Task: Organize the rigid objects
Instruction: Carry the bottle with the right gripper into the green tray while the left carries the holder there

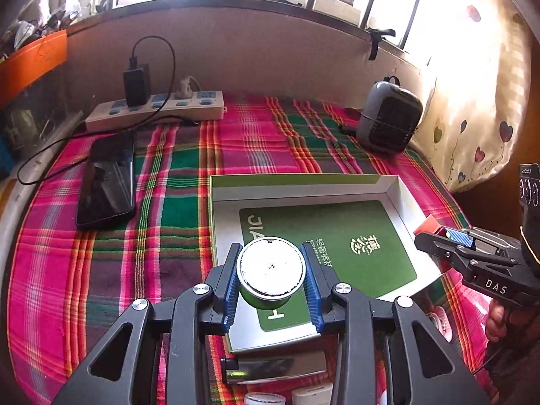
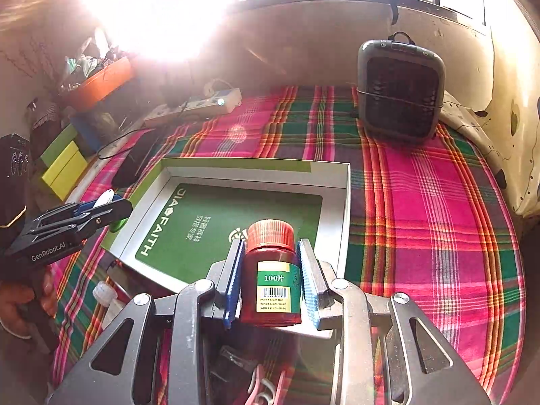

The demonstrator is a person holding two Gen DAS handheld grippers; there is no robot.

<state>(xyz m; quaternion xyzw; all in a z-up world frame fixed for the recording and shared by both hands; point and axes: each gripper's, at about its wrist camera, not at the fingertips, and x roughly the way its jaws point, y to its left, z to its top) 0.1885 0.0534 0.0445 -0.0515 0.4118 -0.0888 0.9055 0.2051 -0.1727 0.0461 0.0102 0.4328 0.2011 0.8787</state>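
While you hold both tools over the bed, each has a container in its grasp.

Left gripper: your left gripper (image 1: 271, 280) has its blue pads (image 1: 231, 298) pressed against both sides of a small green tin (image 1: 270, 275) with a silver lid, jaws narrowed to the tin's width.

Green tin position: it hangs upright above the near left part of the white tray (image 1: 403, 199), over the green card (image 1: 337, 236) that lies in the tray.

Right gripper: your right gripper (image 2: 271, 280) is clamped on a red pill bottle (image 2: 271, 271) with a ribbed orange-red cap, pads touching it left and right.

Red bottle position: upright, label facing the camera, over the near edge of the white tray (image 2: 342, 202), near its right corner.

Tray: open, shallow, flat on the plaid bedspread (image 2: 438, 219); only the green card is seen inside.

Surroundings: a black phone (image 1: 106, 182) lies left of the tray, a power strip (image 1: 155, 109) with a charger sits by the wall, and a grey heater (image 2: 400, 91) stands at the far right.

Near clutter: small items lie below your grippers, too hidden to identify.
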